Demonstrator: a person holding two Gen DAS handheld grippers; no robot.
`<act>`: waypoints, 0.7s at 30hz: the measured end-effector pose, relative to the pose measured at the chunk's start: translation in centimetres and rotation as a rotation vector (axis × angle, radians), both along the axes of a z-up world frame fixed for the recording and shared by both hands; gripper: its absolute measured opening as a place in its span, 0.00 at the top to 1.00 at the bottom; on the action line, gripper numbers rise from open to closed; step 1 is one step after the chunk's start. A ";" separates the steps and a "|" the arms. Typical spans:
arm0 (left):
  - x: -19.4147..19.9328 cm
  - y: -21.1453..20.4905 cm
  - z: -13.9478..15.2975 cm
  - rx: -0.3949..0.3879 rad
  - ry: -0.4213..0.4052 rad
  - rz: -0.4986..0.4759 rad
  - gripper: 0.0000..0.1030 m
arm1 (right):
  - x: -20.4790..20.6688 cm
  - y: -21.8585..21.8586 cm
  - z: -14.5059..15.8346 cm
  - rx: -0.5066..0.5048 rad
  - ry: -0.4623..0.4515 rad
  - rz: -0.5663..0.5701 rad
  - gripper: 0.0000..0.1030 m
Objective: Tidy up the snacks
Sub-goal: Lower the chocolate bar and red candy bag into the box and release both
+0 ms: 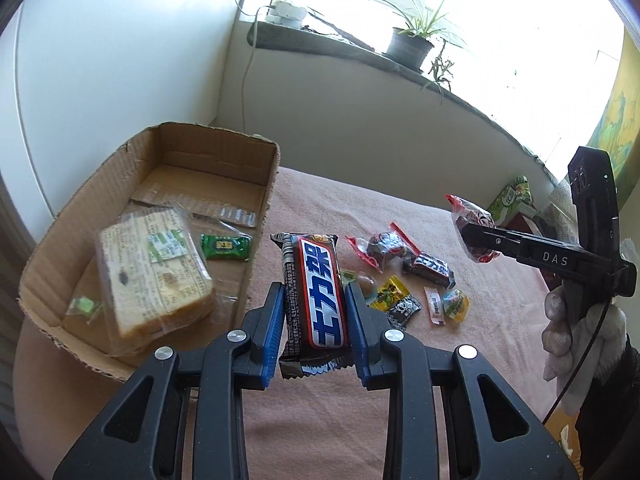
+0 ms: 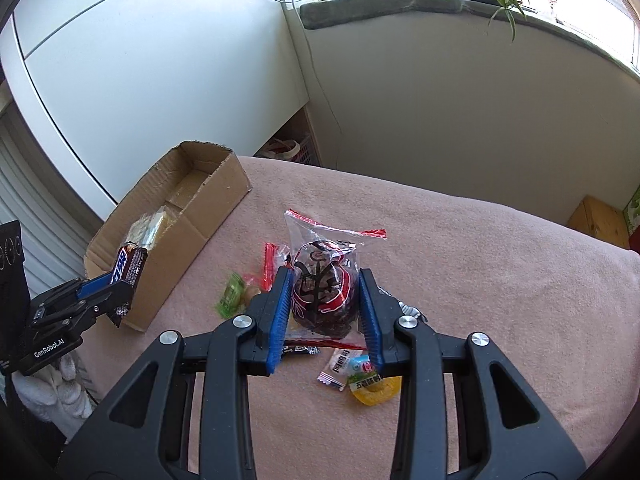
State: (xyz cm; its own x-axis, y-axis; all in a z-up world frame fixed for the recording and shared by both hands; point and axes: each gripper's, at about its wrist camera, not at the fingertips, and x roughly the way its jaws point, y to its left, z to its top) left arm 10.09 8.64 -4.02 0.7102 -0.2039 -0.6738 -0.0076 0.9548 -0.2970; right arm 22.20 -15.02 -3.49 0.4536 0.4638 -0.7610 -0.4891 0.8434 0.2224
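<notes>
Two pairs of tongs are each clamped on a snack above the desk. Nearest in the left wrist view, the left tongs [image 1: 314, 300] grip a brown chocolate bar [image 1: 314, 292] by its long sides between blue pads, the bar raised clear of the pink cloth [image 1: 480, 320]. In the right wrist view, the right tongs [image 2: 326, 304] squeeze a clear packet of dark snack with red print [image 2: 324, 292], its crimped top standing upward.

Just beyond the chocolate bar, loose snacks lie scattered on the cloth: a yellow and black candy [image 1: 394, 292], a small pink sachet [image 1: 435, 305], a yellow jelly cup [image 1: 456, 303], a smaller chocolate bar [image 1: 430, 266] and another red-edged packet [image 1: 380, 246]. A gloved hand [image 1: 576, 332] holds the right tongs at the right edge of the left view.

Left of the pile stands an open cardboard box [image 1: 64, 232]. Inside it rest wrapped sliced bread [image 1: 152, 276] and a green candy [image 1: 226, 246], near each other on the box floor.

Farthest back, a potted plant [image 1: 412, 40] sits on the window ledge.
</notes>
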 end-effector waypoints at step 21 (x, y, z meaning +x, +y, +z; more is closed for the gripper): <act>1.3 9.5 0.5 0.022 -0.005 0.149 0.72 | 1.4 13.1 1.9 -0.001 -0.027 0.185 0.67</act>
State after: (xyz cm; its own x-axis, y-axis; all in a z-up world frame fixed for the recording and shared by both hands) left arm 11.41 18.15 -3.48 0.7349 -0.0813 -0.6733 -0.1480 0.9496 -0.2762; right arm 23.61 -1.97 -1.55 0.3814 0.5406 -0.7498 -0.6414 0.7389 0.2065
